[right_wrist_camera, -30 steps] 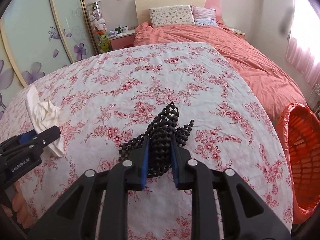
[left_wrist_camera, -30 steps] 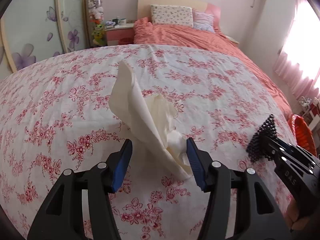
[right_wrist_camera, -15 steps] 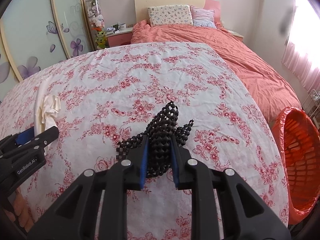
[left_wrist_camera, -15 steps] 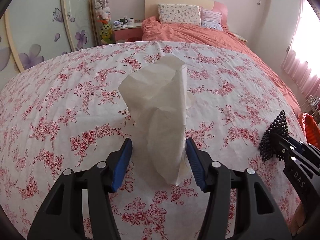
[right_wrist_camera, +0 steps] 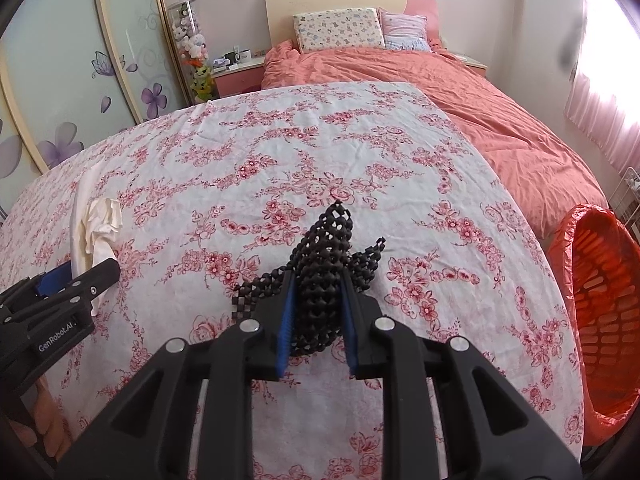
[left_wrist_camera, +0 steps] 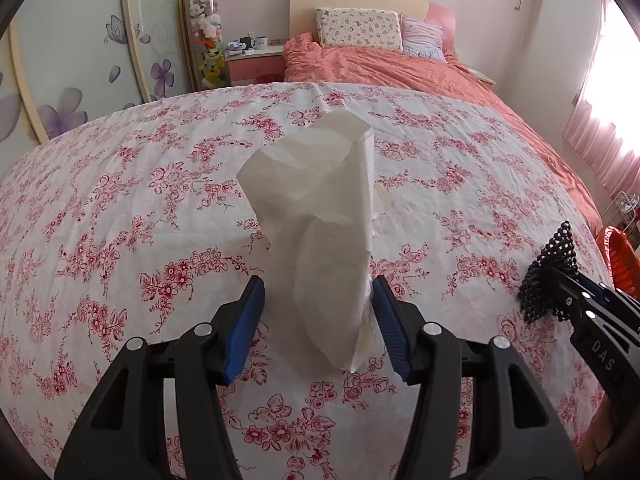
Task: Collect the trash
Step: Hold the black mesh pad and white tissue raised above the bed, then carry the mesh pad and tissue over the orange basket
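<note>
A crumpled white tissue [left_wrist_camera: 320,232] stands upright on the floral bedsheet between the fingers of my left gripper [left_wrist_camera: 318,320]. The jaws are wide open around its lower part, the right pad close to it or touching. The tissue also shows in the right wrist view [right_wrist_camera: 94,232] at the left. My right gripper [right_wrist_camera: 318,312] is shut on a black mesh scrap [right_wrist_camera: 324,264], which sticks up above the sheet. The scrap [left_wrist_camera: 550,272] and right gripper also show at the right of the left wrist view.
An orange laundry-style basket [right_wrist_camera: 600,304] stands on the floor off the bed's right edge. The floral sheet [left_wrist_camera: 160,200] covers the near half of the bed; an orange duvet [right_wrist_camera: 460,92] and pillows lie beyond. A nightstand and wardrobe doors are at the back left.
The left view has swung so the tissue now stands tall and centred between the open fingers. The right gripper keeps its hold on the mesh and has barely moved.
</note>
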Tool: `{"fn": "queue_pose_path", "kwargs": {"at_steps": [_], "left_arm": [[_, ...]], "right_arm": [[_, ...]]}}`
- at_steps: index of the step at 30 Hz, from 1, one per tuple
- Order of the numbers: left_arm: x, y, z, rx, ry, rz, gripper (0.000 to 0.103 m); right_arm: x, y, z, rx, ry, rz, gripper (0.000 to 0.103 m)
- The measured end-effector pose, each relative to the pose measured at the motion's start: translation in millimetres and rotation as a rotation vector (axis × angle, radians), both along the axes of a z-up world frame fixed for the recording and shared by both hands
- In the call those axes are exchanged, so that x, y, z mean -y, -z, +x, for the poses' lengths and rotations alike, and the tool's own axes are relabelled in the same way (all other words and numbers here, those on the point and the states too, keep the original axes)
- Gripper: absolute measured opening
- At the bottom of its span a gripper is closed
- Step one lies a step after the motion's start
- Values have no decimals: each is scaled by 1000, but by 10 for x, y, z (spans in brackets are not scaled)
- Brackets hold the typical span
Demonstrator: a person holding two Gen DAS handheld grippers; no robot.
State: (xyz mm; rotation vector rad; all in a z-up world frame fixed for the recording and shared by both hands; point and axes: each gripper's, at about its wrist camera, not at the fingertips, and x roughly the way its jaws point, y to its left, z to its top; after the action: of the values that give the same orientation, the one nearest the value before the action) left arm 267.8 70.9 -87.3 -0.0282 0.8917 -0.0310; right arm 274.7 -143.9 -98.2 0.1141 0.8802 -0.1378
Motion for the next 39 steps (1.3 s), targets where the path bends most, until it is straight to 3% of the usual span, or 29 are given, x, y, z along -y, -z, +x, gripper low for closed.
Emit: {"fn": "queue_pose_path", "kwargs": {"at_steps": [21,28,32,39], "left_arm": [[7,0,-9,-1,-1,7,56],[4,-22,1,3,8,3,55],[-27,-33,34,6,0,-9,39],[24,-152,-47,58,53,13,35]], "right_arm": [[19,-3,5,2,1,18,22],[-39,-2,14,-3,-3,-22,23],[-26,-6,-3,4,-6,-11,22],[40,-68,-130,41,-13,23,16]]}}
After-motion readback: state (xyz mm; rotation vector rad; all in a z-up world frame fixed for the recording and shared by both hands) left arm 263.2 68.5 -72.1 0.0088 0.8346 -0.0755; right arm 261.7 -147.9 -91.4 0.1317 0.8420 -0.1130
